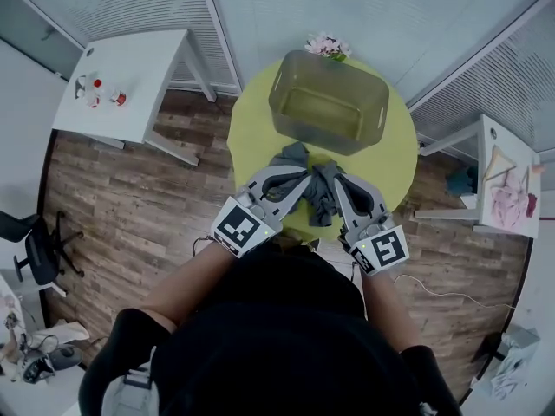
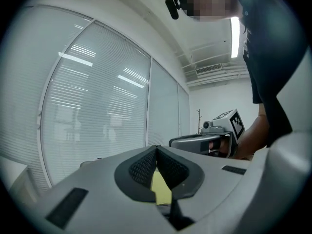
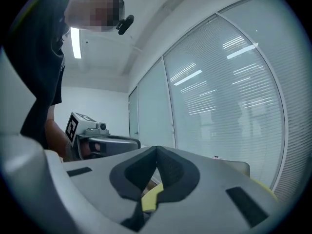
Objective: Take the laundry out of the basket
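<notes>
An olive see-through basket [image 1: 378,115] stands on the far half of the round yellow-green table [image 1: 395,159], and I see nothing inside it. A heap of grey laundry [image 1: 323,196] lies on the table in front of the basket. My left gripper [image 1: 303,178] [image 2: 156,149] points at the heap from the left, its tips at the cloth's edge. Its pads meet with no cloth showing between them. My right gripper [image 1: 338,181] [image 3: 157,149] comes in from the right, also with its jaws together and only yellow table showing through the gap below.
Pink flowers [image 1: 327,47] sit behind the basket. A white table [image 1: 121,102] with small red-capped items stands at the left. Another white table [image 1: 486,146] with pink things is at the right. An office chair [image 1: 35,250] stands on the wooden floor.
</notes>
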A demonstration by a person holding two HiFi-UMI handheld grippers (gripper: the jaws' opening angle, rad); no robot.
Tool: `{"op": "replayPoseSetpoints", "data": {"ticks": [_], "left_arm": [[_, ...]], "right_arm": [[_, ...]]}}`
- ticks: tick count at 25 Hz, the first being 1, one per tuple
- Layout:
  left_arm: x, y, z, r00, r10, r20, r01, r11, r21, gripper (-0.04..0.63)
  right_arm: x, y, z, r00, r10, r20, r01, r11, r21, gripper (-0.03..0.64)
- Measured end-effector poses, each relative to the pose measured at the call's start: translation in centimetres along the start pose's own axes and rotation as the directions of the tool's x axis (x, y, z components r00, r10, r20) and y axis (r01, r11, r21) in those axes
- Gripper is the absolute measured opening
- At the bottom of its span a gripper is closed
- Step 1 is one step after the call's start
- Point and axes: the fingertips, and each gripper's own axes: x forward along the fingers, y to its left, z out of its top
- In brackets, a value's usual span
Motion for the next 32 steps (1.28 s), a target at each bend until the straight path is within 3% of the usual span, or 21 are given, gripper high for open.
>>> {"op": "replayPoseSetpoints", "data": {"ticks": [12, 15, 32], "left_arm": [[0.0, -0.5, 1.1, 0.996, 0.058, 0.061, -0.056, 0.998, -0.038, 0.011], [0.0, -0.4, 1.0, 0.998, 0.051, 0.039, -0.051, 0.999, -0.004, 0.011], [0.3, 0.2, 0.5, 0.998, 0.056, 0.027, -0.056, 0.998, 0.011, 0.011]], "right_arm": [[0.1, 1.0, 2.0, 1.0, -0.002, 0.019, 0.003, 0.998, -0.063, 0.023], [0.2, 1.0, 1.8, 1.0, -0.007, 0.018, 0.008, 0.998, -0.055, 0.023], [0.7, 1.2, 0.7, 1.0, -0.008, 0.003, 0.008, 1.0, -0.024, 0.023]]}}
